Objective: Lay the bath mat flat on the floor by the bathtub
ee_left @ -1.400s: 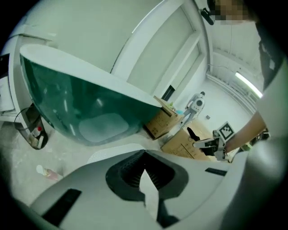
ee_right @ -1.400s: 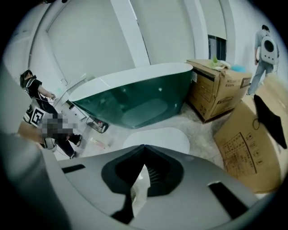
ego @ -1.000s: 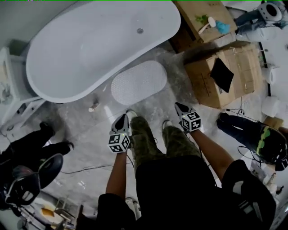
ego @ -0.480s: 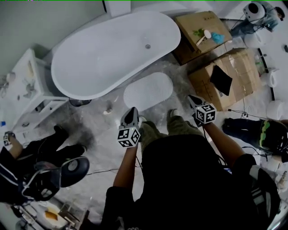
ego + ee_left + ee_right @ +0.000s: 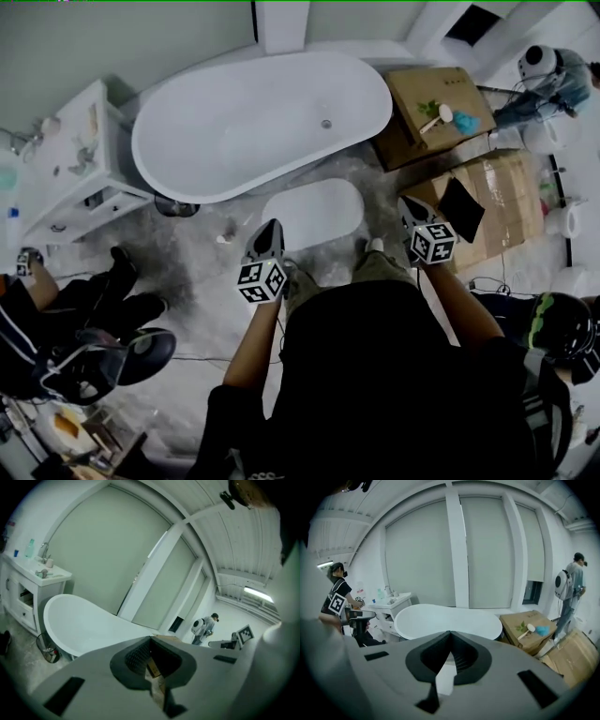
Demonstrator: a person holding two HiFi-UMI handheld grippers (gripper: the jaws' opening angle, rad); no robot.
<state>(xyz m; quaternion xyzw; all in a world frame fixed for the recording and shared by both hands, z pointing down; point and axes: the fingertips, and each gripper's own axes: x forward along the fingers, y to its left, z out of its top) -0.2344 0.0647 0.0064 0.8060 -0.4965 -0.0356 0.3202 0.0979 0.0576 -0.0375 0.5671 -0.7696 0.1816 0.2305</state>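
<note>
- While the bath mat (image 5: 312, 214) lies flat on the floor (image 5: 202, 258) just beside the bathtub (image 5: 253, 131), the left gripper (image 5: 271, 228) is closed tight, holding nothing.
- Likewise the right gripper (image 5: 405, 202) is closed tight and empty.
- Neither touches the bath mat.

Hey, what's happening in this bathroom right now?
A person stands by the bathtub with a gripper in each hand. The white bath mat already lies flat on the floor beside it. The left gripper and right gripper are both shut and empty, held clear of the mat.
</note>
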